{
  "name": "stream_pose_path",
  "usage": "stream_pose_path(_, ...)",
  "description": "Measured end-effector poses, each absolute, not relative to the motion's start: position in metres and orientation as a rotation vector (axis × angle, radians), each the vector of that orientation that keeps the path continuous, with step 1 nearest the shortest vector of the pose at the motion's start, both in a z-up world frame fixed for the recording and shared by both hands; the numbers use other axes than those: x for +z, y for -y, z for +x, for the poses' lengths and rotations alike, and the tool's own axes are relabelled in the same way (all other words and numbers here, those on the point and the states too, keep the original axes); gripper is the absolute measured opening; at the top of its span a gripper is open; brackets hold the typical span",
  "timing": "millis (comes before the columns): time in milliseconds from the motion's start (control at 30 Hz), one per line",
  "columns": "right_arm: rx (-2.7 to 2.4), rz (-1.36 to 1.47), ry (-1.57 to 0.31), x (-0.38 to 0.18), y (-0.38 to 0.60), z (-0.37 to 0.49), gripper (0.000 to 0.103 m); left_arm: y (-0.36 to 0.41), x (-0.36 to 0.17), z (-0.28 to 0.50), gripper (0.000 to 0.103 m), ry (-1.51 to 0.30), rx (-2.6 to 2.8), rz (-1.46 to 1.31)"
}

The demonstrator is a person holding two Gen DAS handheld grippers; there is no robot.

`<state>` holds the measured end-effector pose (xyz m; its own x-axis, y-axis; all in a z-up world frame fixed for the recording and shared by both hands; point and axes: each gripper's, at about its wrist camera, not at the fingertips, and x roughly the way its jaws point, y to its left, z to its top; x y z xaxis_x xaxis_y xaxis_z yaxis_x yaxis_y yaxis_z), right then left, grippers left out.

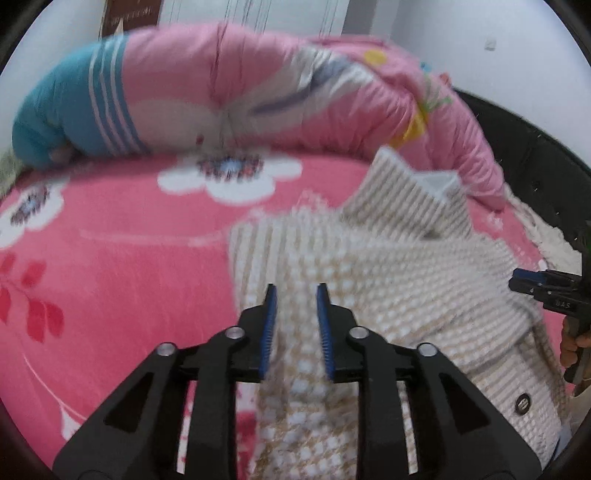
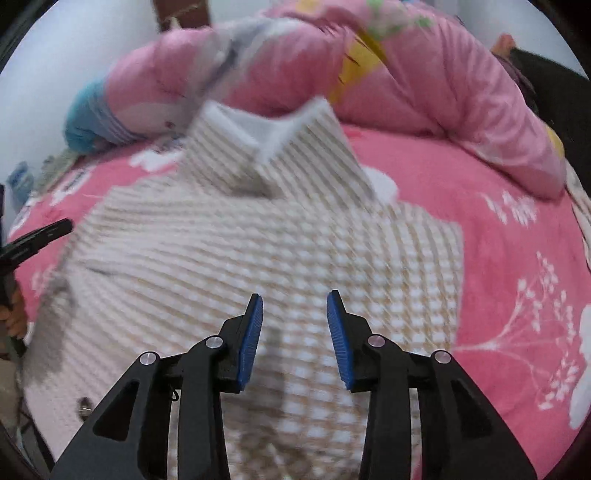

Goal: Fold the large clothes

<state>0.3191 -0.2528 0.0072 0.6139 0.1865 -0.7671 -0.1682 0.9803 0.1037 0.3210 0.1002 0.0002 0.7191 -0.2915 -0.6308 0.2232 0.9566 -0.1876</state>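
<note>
A cream-and-beige knitted jacket [image 2: 258,236] with a ribbed collar and dark buttons lies spread, partly folded, on the pink flowered bed [image 2: 498,258], near a rolled pink quilt [image 1: 258,85]. The left hand-held gripper [image 1: 296,328] and right hand-held gripper [image 2: 294,339] hover over it, jaws parted, gripping nothing.

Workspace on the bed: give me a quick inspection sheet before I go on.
Surface: pink floral bedspread, mostly free right of the garment.
Job's things: beige-and-white knit jacket spread on the bed, collar toward the quilt, one dark button showing.
Clutter: rolled pink quilt along the far side.
Grippers: left gripper and right gripper both open over the jacket, nothing between the pads.
Cables: nothing seen.
Surroundings: pale wall; dark bed frame.
</note>
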Motion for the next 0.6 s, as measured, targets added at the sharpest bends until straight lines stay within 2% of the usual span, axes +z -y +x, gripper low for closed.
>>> stream_pose_path(67, 0.263, 0.05, -0.87, 0.013, 0.239, 0.324, 0.052, -0.092, 0.009, 0.324, 0.031, -0.698, -0.315, -0.112)
stream_pose_path(167, 0.296, 0.05, -0.906, -0.001, 0.216, 0.337, 0.056, -0.067, 0.003, 0.336, 0.038, -0.762, -0.364, -0.094)
stream_pose_path(200, 0.297, 0.051, -0.938, -0.012, 0.211, 0.344, 0.064, -0.058, -0.004, 0.34, 0.042, -0.793, -0.373, -0.082)
stream_pose_path(300, 0.265, 0.037, -0.942, -0.039, 0.205, 0.351, 0.078, -0.043, -0.036, 0.356, 0.043, -0.88, -0.345, -0.056)
stream_pose_path(467, 0.26, 0.045, -0.89, -0.04, 0.202, 0.344, 0.079, -0.041, -0.045, 0.347, 0.052, -0.822, -0.361, -0.047)
stream_pose_path(600, 0.259, 0.052, -0.869, -0.043, 0.202, 0.344, 0.079, -0.039, -0.046, 0.347, 0.052, -0.824, -0.361, -0.039)
